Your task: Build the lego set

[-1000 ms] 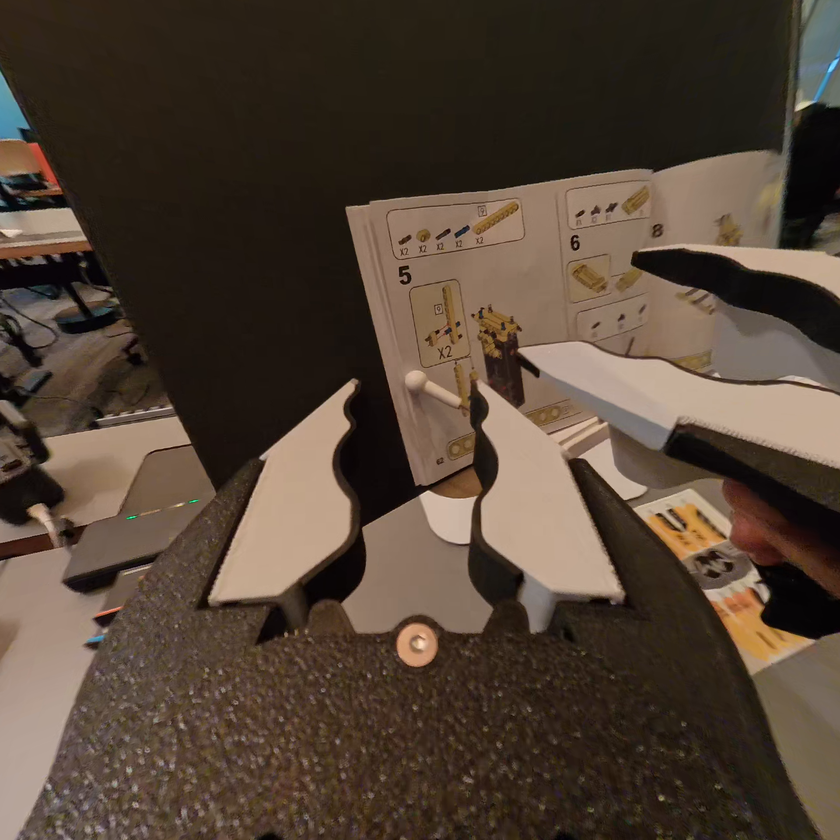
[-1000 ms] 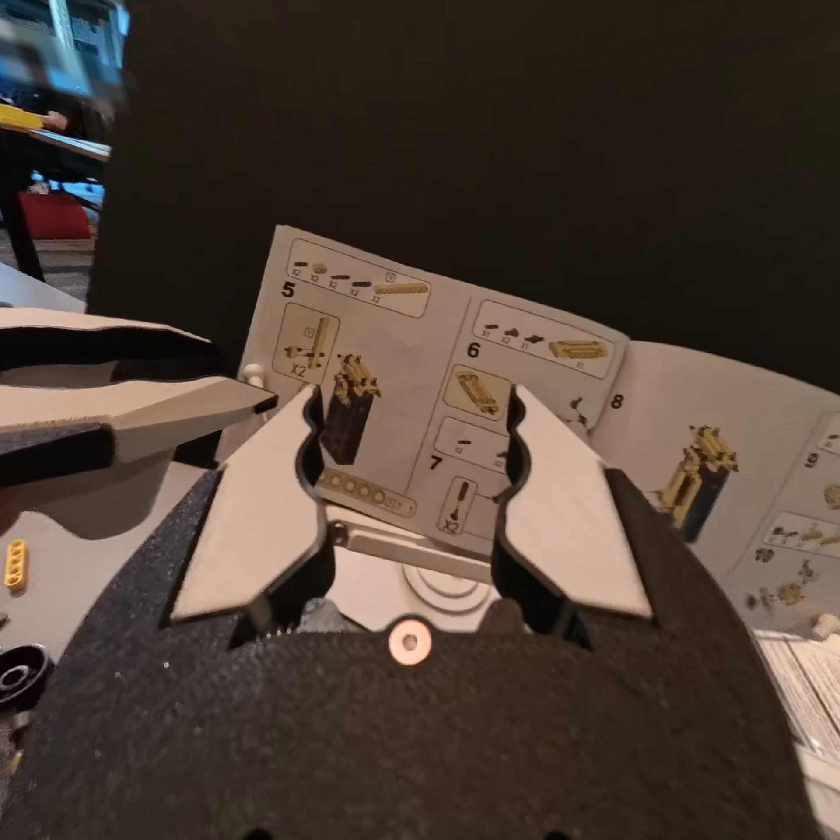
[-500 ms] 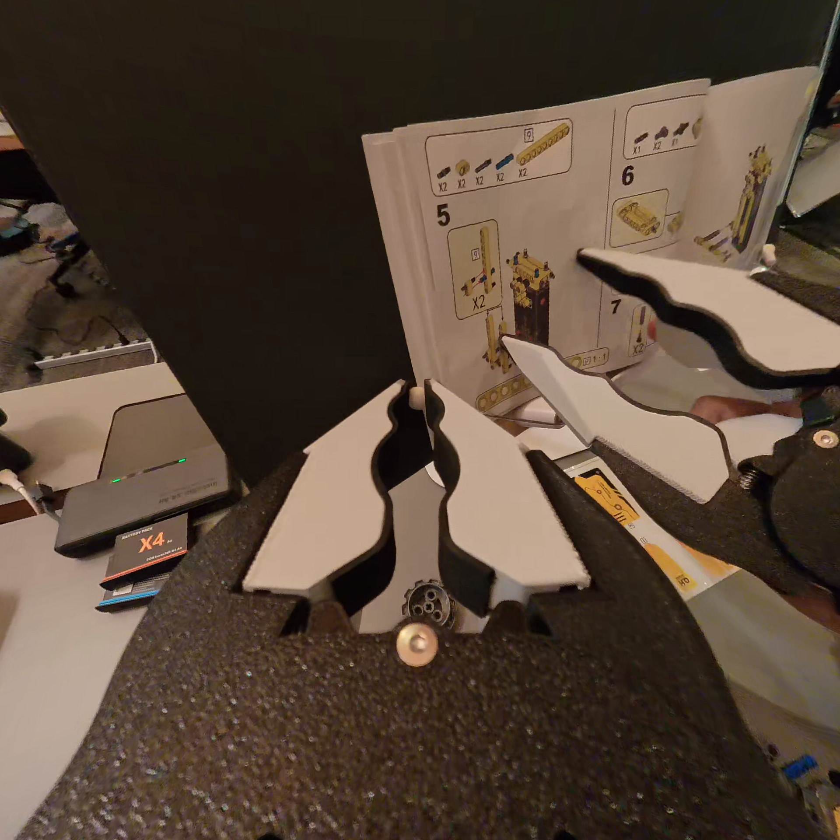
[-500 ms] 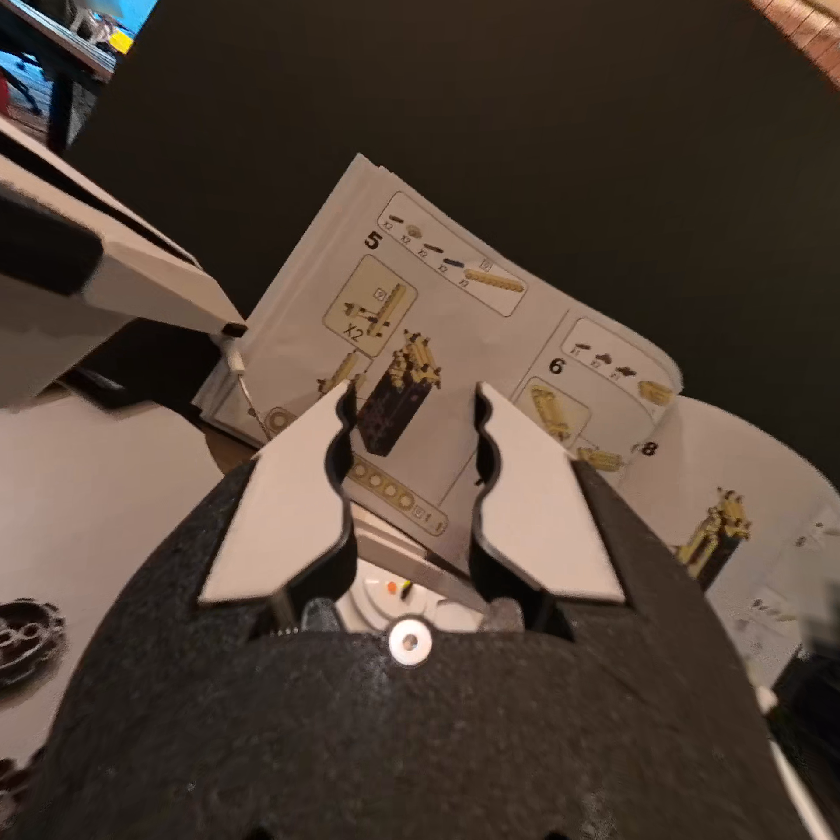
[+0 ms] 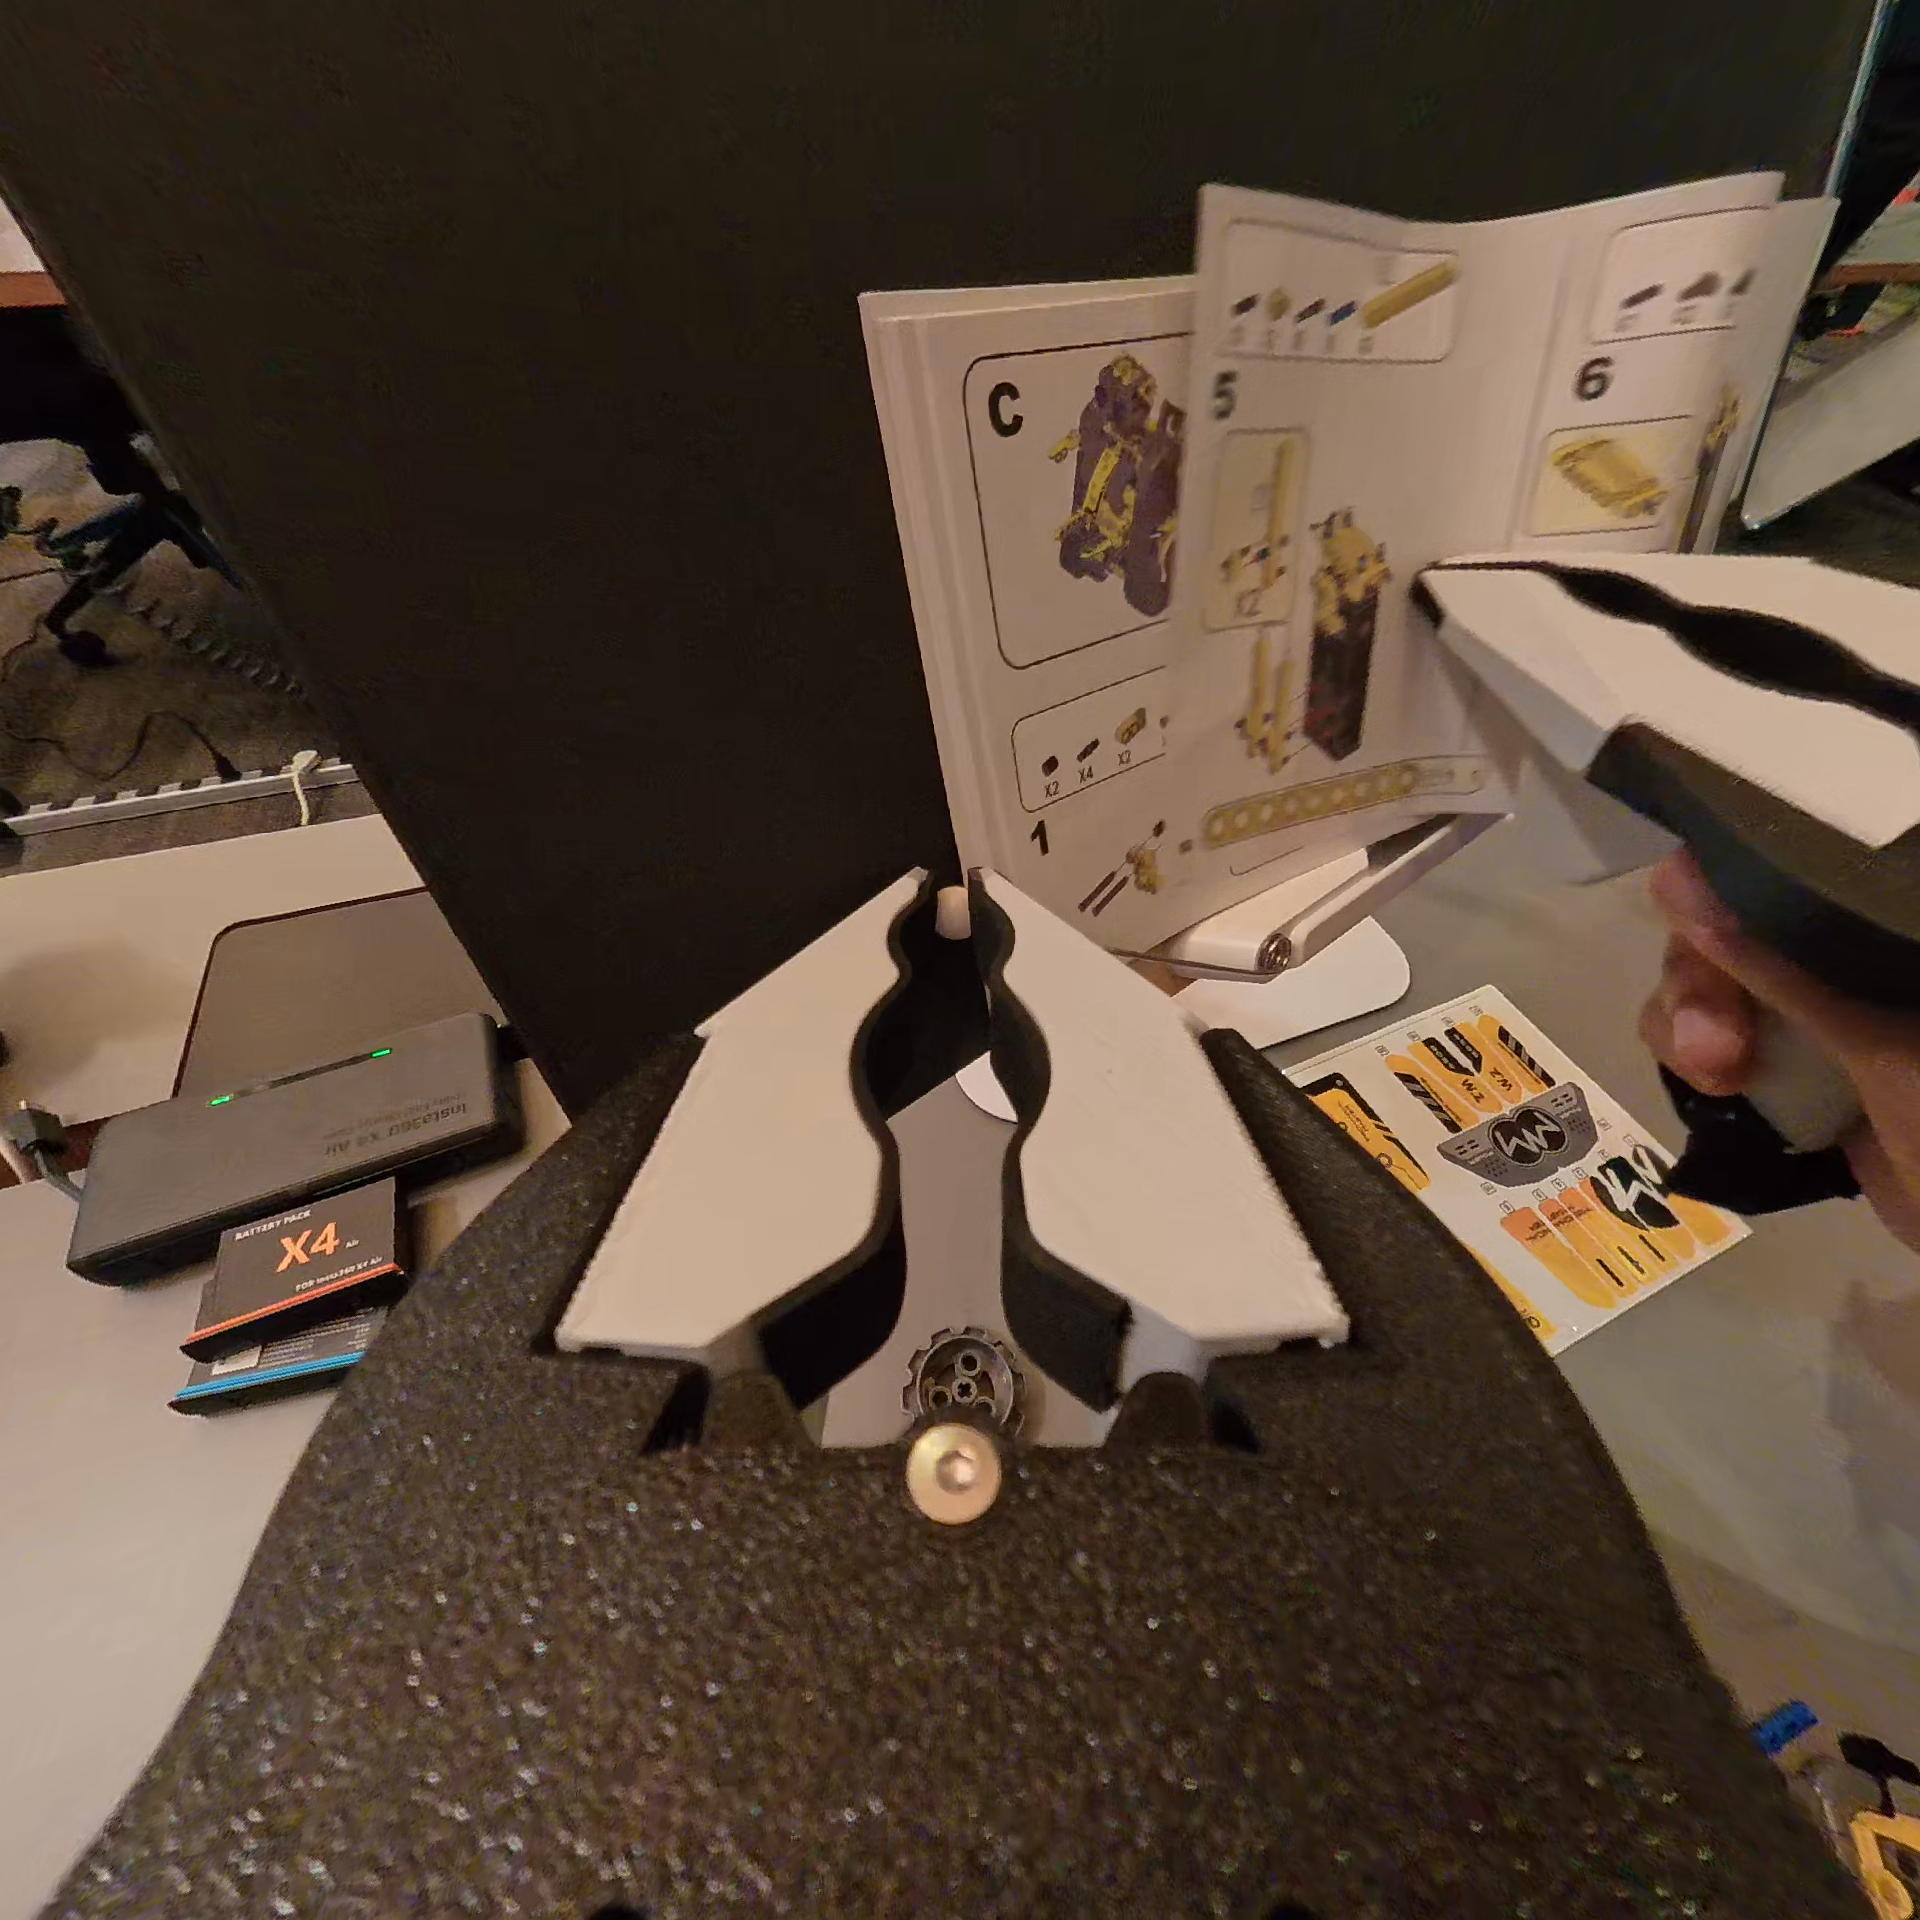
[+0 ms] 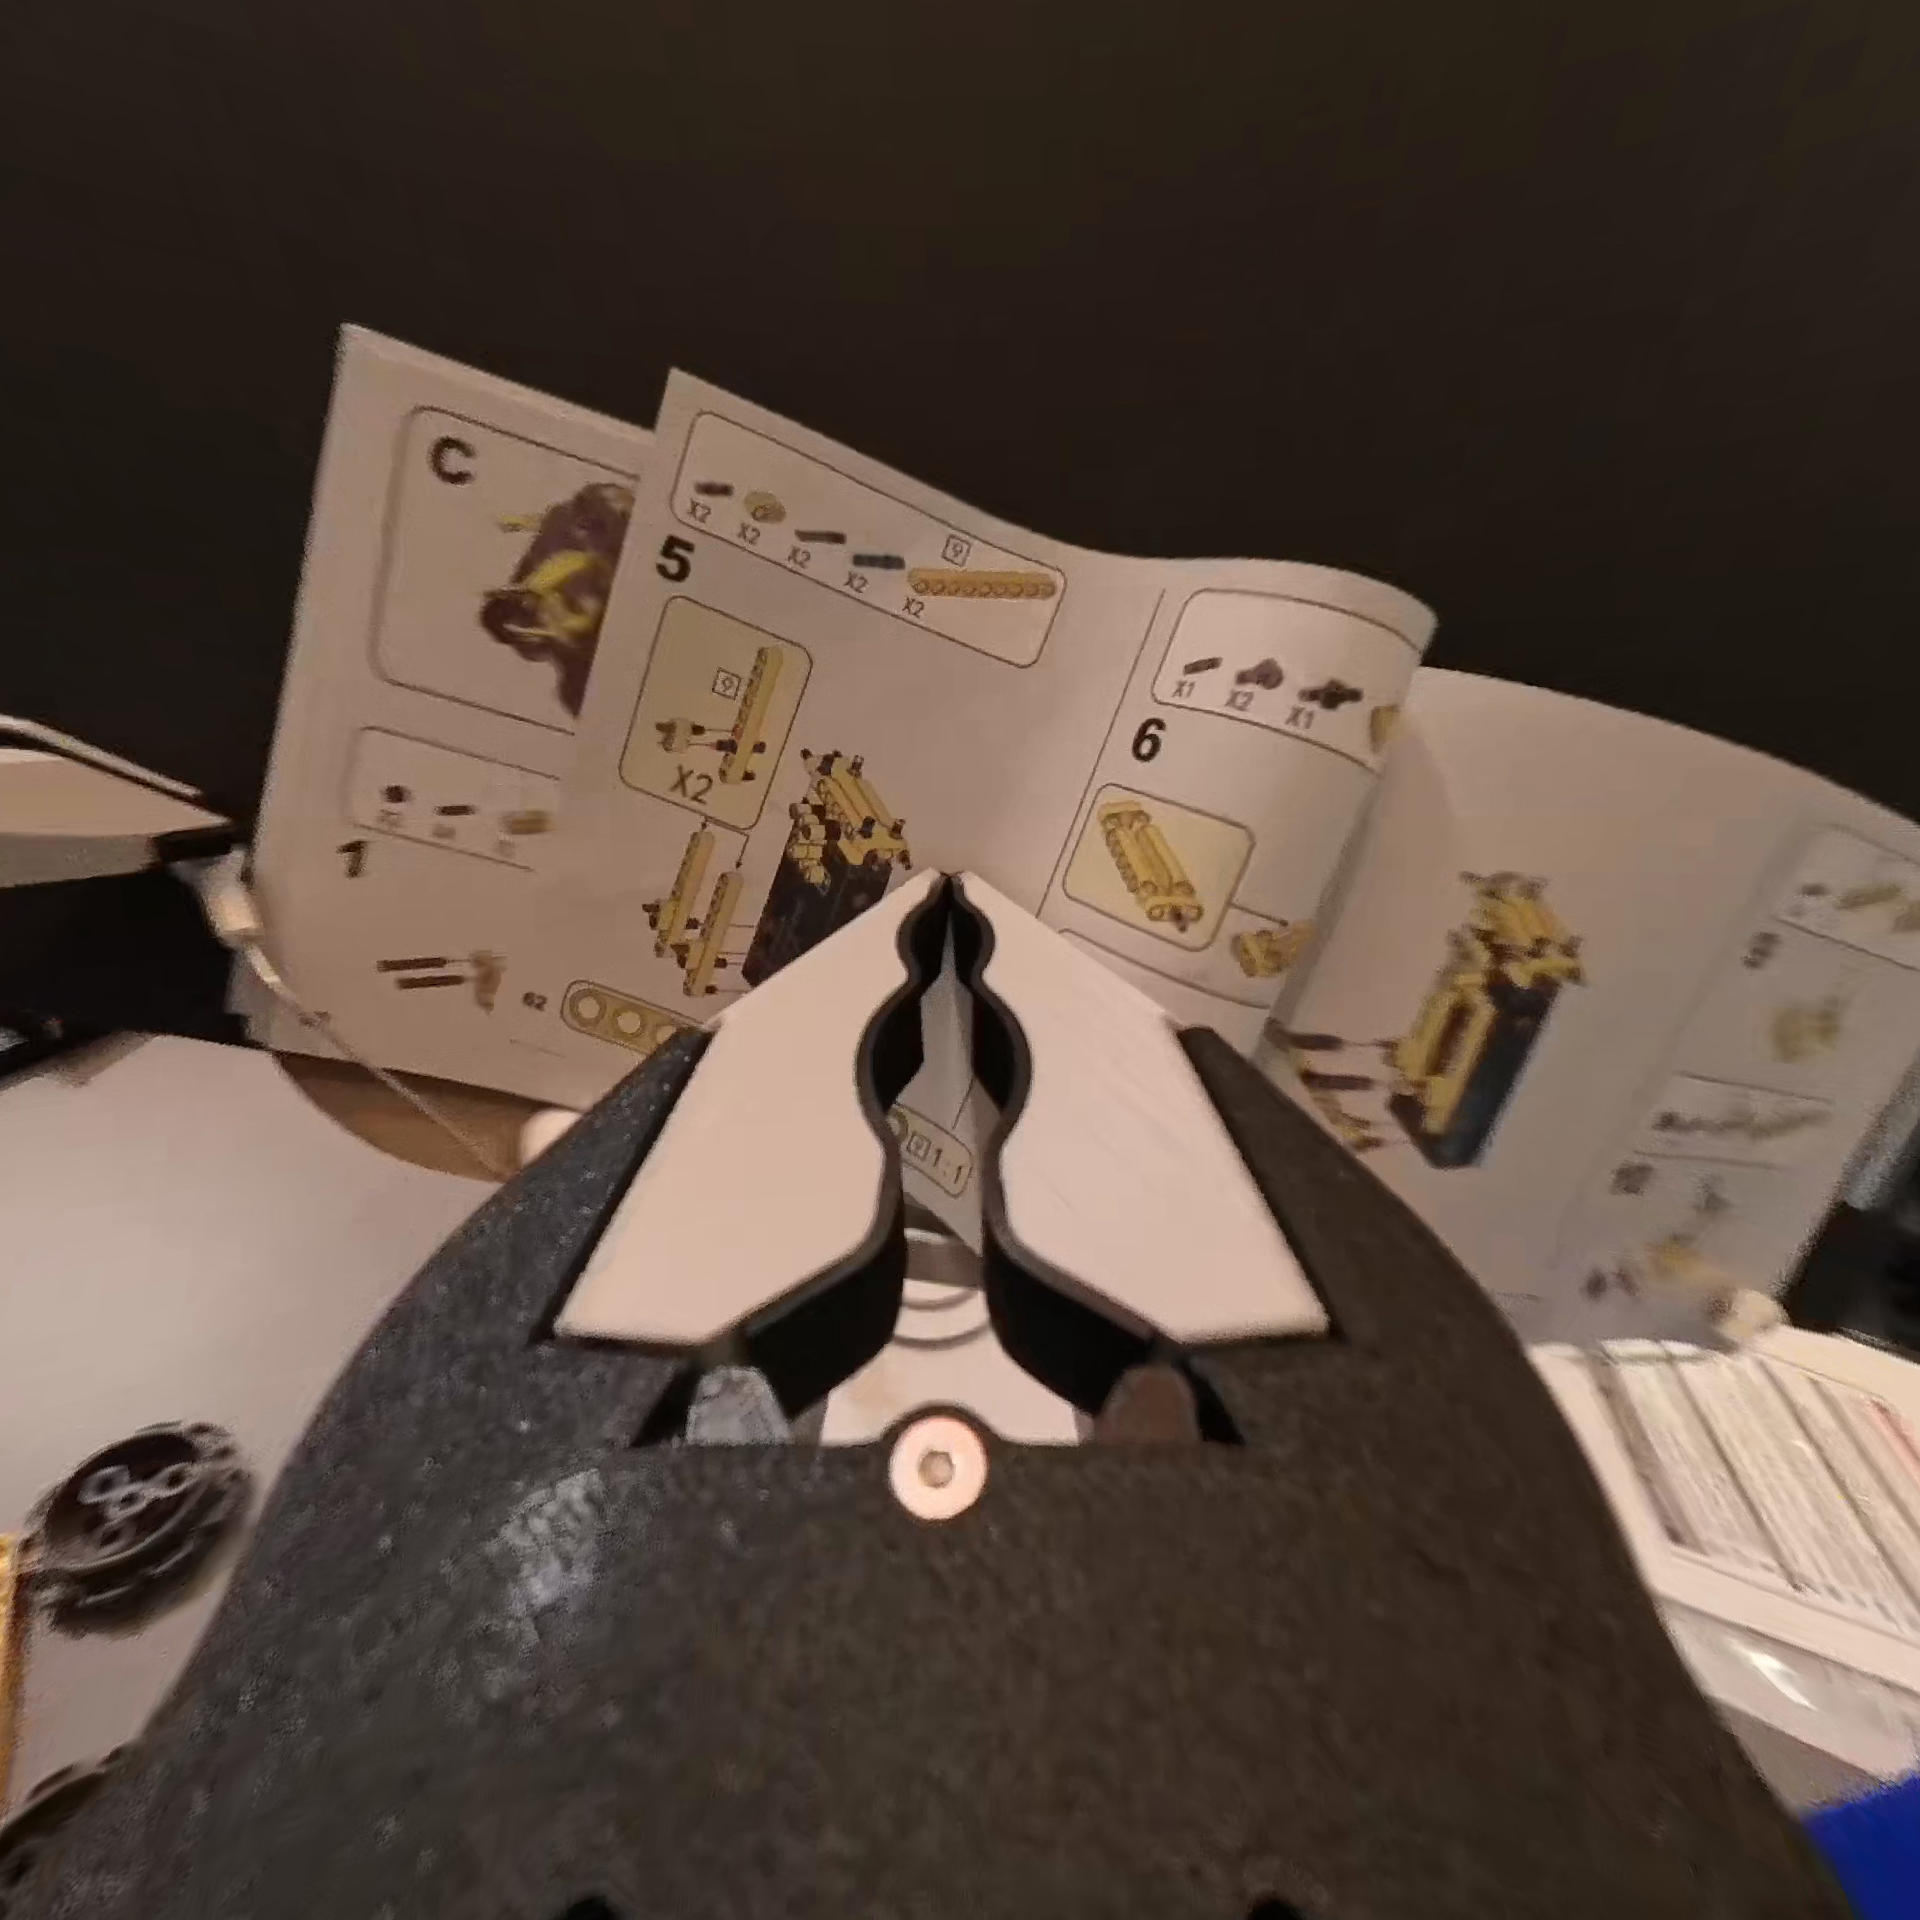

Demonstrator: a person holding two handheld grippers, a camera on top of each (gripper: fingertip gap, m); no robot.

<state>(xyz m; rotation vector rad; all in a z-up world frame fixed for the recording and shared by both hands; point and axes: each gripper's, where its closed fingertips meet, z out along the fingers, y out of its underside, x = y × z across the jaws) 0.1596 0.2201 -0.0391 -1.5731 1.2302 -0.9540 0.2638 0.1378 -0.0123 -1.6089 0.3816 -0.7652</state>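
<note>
An open instruction booklet (image 5: 1351,468) stands on a white book stand (image 5: 1320,971) against a black panel. My left gripper (image 5: 948,883) is shut on the white ball-tipped page-holder arm (image 5: 950,914) of the stand, to the left of the booklet. My right gripper (image 6: 948,881) is shut on the lower edge of the booklet's front page (image 6: 894,665), and a strip of that sheet shows between its fingers. In the left wrist view the right gripper's fingers (image 5: 1621,665) pinch the page from the right. In the right wrist view the left gripper (image 6: 104,800) shows at the left edge.
A sticker sheet (image 5: 1507,1164) lies right of the stand. A black power bank (image 5: 291,1143) and a small battery box (image 5: 301,1257) lie at the left. A black gear (image 5: 961,1382) lies under my left gripper, a black wheel (image 6: 125,1507) at lower left, a clear box (image 6: 1766,1507) at right.
My left gripper closed on the white holder arm and drew it left off the page. My right gripper closed on the front page and pulled it right, uncovering the page beneath.
</note>
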